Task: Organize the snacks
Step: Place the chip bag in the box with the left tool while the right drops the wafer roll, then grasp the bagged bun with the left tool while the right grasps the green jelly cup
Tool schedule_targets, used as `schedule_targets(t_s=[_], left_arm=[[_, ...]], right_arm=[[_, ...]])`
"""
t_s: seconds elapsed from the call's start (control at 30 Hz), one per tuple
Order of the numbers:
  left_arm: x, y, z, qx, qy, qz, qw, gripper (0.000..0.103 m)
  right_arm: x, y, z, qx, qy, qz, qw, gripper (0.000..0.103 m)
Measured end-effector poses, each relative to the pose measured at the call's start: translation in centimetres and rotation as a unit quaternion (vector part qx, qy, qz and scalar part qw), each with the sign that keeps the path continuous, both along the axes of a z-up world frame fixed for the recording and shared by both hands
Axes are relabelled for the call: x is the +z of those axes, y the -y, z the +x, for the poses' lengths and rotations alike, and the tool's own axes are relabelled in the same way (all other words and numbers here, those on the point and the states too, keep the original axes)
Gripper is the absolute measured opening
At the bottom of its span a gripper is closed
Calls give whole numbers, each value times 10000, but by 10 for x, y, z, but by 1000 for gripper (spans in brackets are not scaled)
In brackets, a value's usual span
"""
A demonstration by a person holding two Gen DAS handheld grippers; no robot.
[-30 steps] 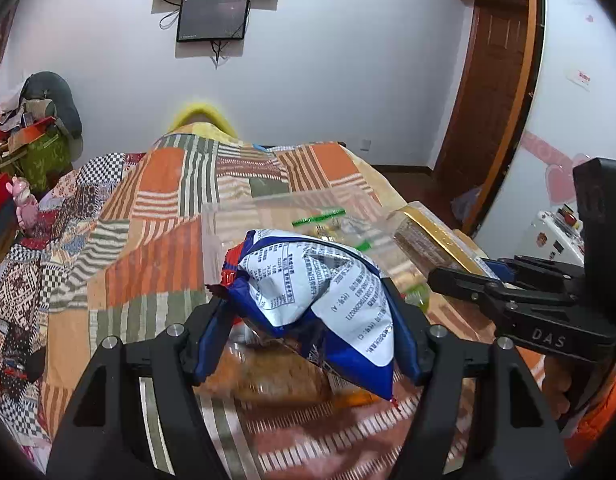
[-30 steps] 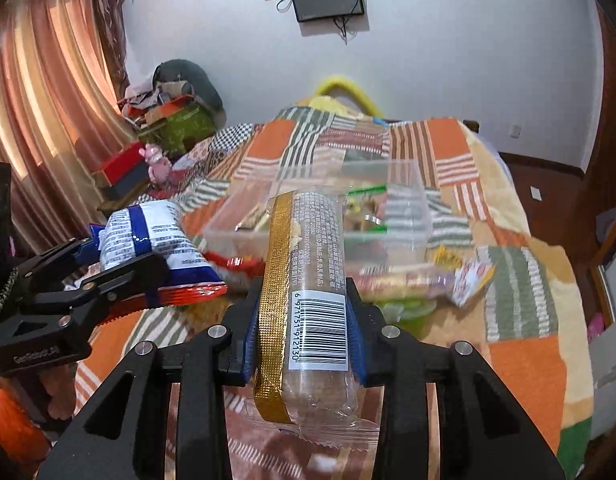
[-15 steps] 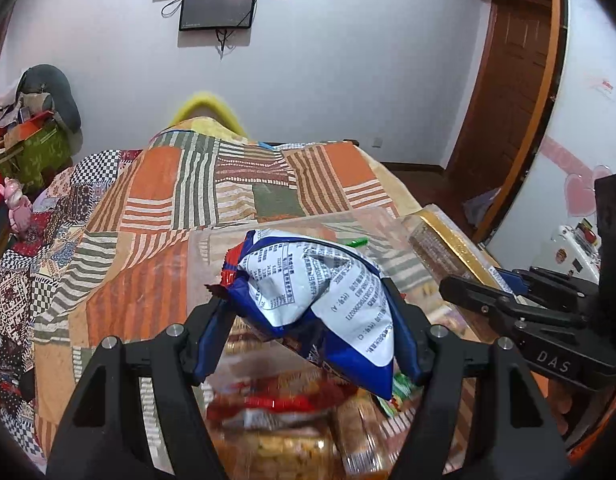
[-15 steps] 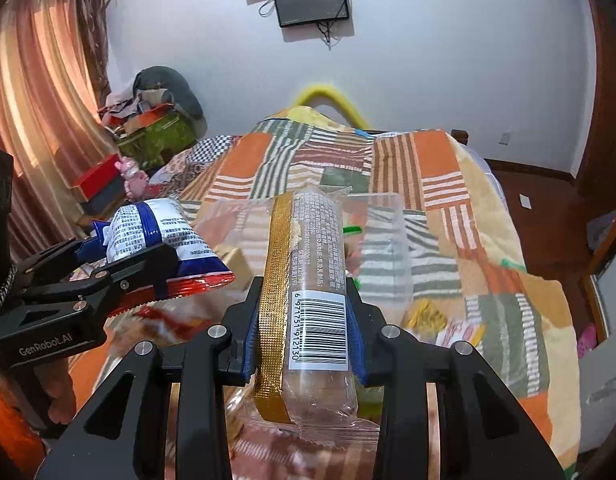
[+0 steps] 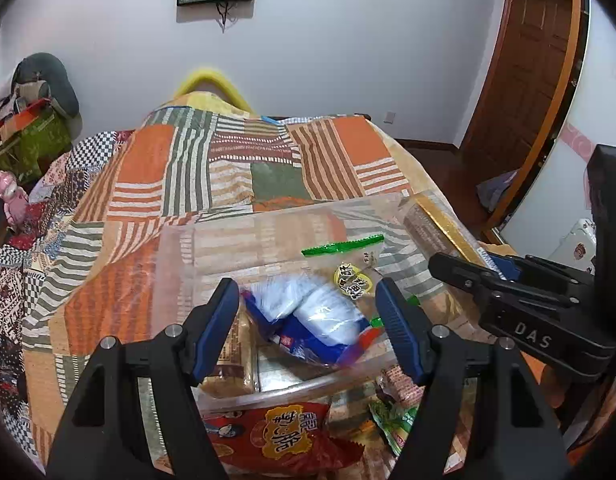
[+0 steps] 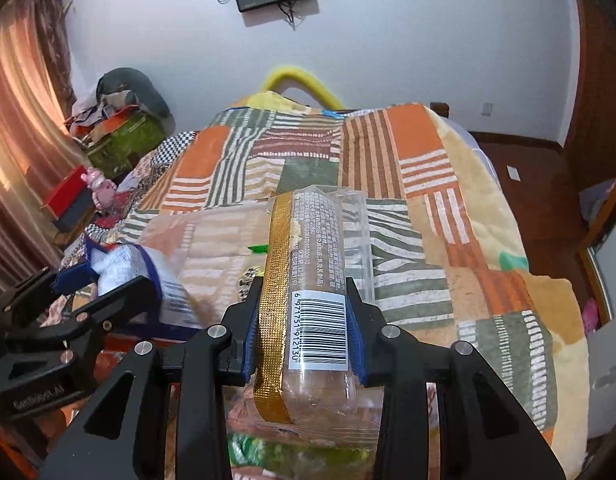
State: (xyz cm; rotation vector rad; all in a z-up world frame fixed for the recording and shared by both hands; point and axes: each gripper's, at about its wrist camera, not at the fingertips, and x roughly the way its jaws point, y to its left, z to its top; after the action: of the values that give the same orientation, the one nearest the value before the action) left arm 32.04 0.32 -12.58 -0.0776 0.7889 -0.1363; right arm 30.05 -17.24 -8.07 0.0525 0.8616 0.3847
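My left gripper (image 5: 308, 316) is open over a clear plastic bin (image 5: 180, 256) on the patchwork bed. A blue and white snack bag (image 5: 308, 324), blurred, lies loose in the bin between and below the spread fingers. My right gripper (image 6: 304, 328) is shut on a long clear biscuit pack with a gold strip and barcode (image 6: 312, 272), held above the bin's right side. The right gripper also shows in the left wrist view (image 5: 508, 292), and the left gripper in the right wrist view (image 6: 88, 304), where the blue and white bag (image 6: 148, 280) sits by its fingers.
A red snack bag (image 5: 276, 436) and green and other small packets (image 5: 392, 408) lie in front of the bin. The bin holds a green-sealed packet (image 5: 348, 256) and a brown pack (image 5: 232, 360). The patchwork quilt (image 5: 228, 168) extends beyond; clutter stands at the left wall.
My left gripper opened and let go of the blue and white bag, which dropped into the bin. Both grippers moved forward over the bin. The right gripper still holds the biscuit pack.
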Motion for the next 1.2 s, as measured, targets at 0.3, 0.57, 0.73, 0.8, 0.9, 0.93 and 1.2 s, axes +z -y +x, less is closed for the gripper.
schedule_targets(t_s=[0.3,0.57,0.73,0.8,0.9,0.93,1.2], left_arm=[[9,-10,-7,-7,-100,-238,9997,71],[36,-31,-41,91,253,-65,9996,74],[45,-47,-70,123,405,214,9989,81],[44,-54,-82,141,411,311,9986,83],[40,-62,-98,163,370,465,9981,84],[38,-64,-103,166,347,504,9980,84],[2,-77,-135,149,-28,423,9990,90]], right_arm=[[4,-2,-4,35,39,-188,9998,37],[27,10,-29,186,304,-135,9993,46],[33,17,-51,272,404,-154,9987,48],[31,21,-57,292,423,-180,9985,48],[30,25,-68,326,441,-231,9982,48],[29,27,-71,341,445,-252,9981,49],[17,34,-97,353,338,-340,9982,55]])
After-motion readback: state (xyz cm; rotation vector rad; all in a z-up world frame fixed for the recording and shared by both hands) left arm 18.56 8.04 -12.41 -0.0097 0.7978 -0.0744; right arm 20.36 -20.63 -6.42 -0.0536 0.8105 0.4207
